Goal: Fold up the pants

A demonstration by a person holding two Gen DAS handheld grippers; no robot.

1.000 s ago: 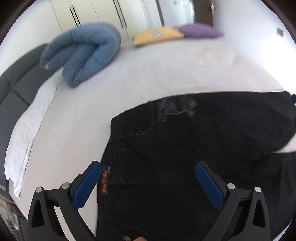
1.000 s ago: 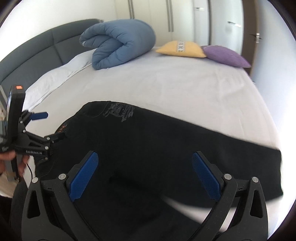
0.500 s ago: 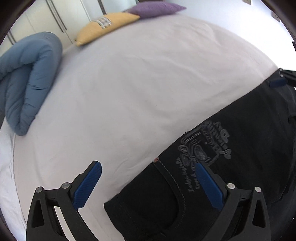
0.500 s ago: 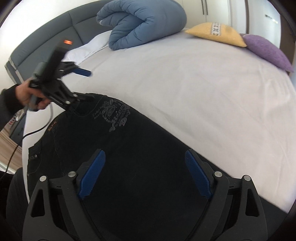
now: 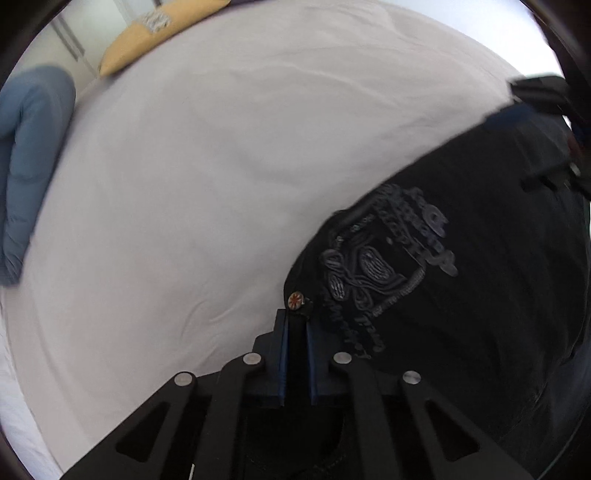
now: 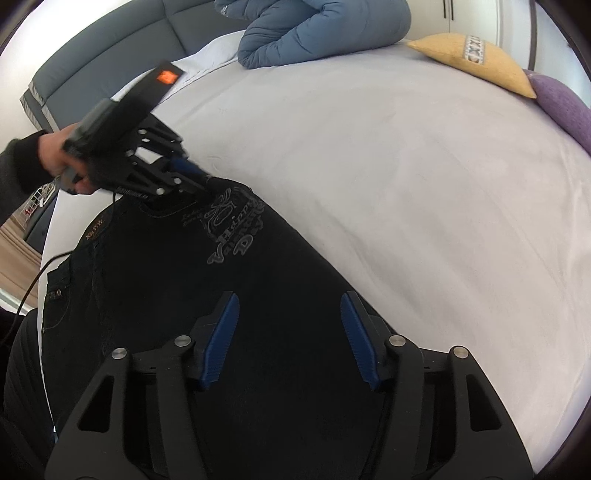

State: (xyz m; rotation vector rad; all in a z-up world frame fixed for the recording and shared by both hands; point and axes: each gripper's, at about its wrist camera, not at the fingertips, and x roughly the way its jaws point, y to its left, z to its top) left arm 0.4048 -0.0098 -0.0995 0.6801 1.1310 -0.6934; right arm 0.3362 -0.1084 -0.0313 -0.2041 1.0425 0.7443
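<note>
Black pants with grey embroidery lie on a white bed. My left gripper is shut on the far edge of the pants by a small red rivet; it also shows in the right wrist view, held by a hand. My right gripper is open above the pants leg, blue pads apart, holding nothing. It shows blurred at the right edge of the left wrist view.
A rolled blue duvet lies at the head of the bed by a grey headboard. A yellow pillow and a purple pillow lie at the far side. A cable hangs off the bed's left edge.
My left gripper moved to the far edge of the pants and closed on it. My right gripper moved forward over the leg and its jaws narrowed but stay open.
</note>
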